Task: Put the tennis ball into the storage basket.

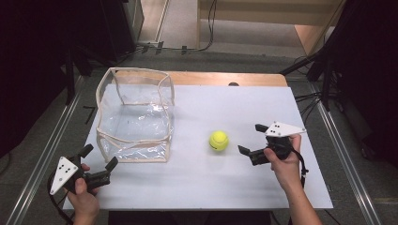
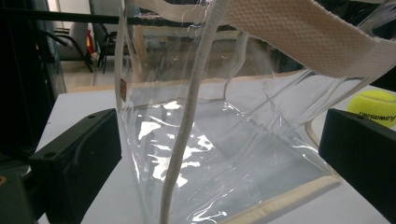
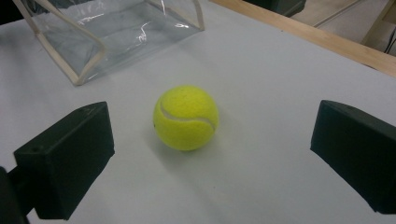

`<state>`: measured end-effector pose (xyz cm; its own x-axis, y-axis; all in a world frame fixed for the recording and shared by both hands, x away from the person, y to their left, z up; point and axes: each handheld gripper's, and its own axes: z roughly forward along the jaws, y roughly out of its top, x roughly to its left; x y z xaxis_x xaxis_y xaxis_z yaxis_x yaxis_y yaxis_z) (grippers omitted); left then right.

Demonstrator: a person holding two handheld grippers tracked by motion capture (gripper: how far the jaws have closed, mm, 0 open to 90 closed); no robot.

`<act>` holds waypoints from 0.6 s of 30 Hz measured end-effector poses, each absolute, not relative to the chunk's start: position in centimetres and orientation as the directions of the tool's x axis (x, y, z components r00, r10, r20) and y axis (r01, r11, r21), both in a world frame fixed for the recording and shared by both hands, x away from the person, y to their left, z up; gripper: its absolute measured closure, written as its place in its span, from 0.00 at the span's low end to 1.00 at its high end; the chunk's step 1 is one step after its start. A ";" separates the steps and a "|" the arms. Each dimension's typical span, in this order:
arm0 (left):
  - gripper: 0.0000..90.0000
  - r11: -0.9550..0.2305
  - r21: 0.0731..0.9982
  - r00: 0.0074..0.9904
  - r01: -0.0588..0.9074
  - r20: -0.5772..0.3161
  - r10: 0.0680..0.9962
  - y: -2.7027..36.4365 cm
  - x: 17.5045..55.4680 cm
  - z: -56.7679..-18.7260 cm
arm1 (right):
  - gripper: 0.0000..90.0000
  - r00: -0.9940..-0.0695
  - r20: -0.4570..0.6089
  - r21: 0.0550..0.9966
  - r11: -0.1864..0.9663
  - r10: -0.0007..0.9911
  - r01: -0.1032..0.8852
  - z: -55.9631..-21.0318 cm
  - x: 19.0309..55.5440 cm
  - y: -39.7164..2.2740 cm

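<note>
On the white table point(image 1: 197, 187), the right gripper point(image 1: 249, 139) gapes wide, blocky black jaws empty, just short of a fuzzy yellow ball point(image 1: 218, 140) (white seam curving across it). Left gripper point(image 1: 100, 163), also wide open, faces a crinkly clear bag point(image 1: 136, 117) with beige trim.

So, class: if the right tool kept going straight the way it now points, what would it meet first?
Most likely the tennis ball: it sits on the table between the open jaws of the right tool, a little ahead, with nothing between.
</note>
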<state>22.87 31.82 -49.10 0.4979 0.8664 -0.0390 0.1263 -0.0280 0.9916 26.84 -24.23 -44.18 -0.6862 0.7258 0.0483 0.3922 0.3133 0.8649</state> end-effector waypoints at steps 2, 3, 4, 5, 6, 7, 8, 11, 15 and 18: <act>0.00 -0.030 0.992 0.498 0.126 -0.037 0.866 31.8 22.9 -49.1 | 0.00 -0.692 0.050 0.858 0.324 0.721 0.400 -44.2 27.2 -23.7; 0.00 -0.029 0.992 0.498 0.126 -0.038 0.866 31.8 22.9 -49.1 | 0.00 -0.692 0.048 0.856 0.328 0.720 0.401 -44.2 27.3 -23.6; 0.00 -0.028 0.992 0.499 0.126 -0.039 0.866 31.8 22.9 -49.1 | 0.00 -0.697 0.048 0.851 0.335 0.716 0.403 -44.1 27.5 -23.3; 0.00 -0.028 0.992 0.499 0.126 -0.038 0.866 31.8 22.9 -49.1 | 0.00 -0.702 0.048 0.849 0.341 0.710 0.403 -44.1 27.6 -23.1; 0.00 -0.026 0.992 0.499 0.126 -0.040 0.865 31.8 22.9 -49.1 | 0.00 -0.708 0.044 0.844 0.353 0.705 0.404 -44.1 27.9 -22.8; 0.00 -0.026 0.992 0.499 0.125 -0.041 0.866 31.8 22.9 -49.1 | 0.00 -0.708 0.044 0.844 0.353 0.705 0.404 -44.1 27.9 -22.8; 0.00 -0.028 0.992 0.499 0.125 -0.038 0.866 31.8 22.9 -49.1 | 0.00 -0.710 0.046 0.842 0.355 0.703 0.406 -44.1 28.0 -22.6; 0.00 -0.032 0.992 0.500 0.125 -0.035 0.865 31.8 22.9 -49.1 | 0.00 -0.716 0.045 0.835 0.367 0.696 0.409 -44.1 28.3 -22.1; 0.00 -0.031 0.992 0.501 0.124 -0.036 0.865 31.8 22.9 -49.1 | 0.00 -0.729 0.044 0.824 0.388 0.683 0.413 -44.2 28.8 -21.5; 0.00 -0.032 0.992 0.501 0.123 -0.034 0.865 31.8 22.8 -49.1 | 0.00 -0.732 0.045 0.816 0.397 0.680 0.419 -44.3 29.2 -21.0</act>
<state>22.84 31.82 -49.09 0.5012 0.8646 -0.0342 0.1231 -0.0322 0.9919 29.16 -21.03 -44.26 -0.7323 0.6795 0.0454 0.4193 0.3972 0.8163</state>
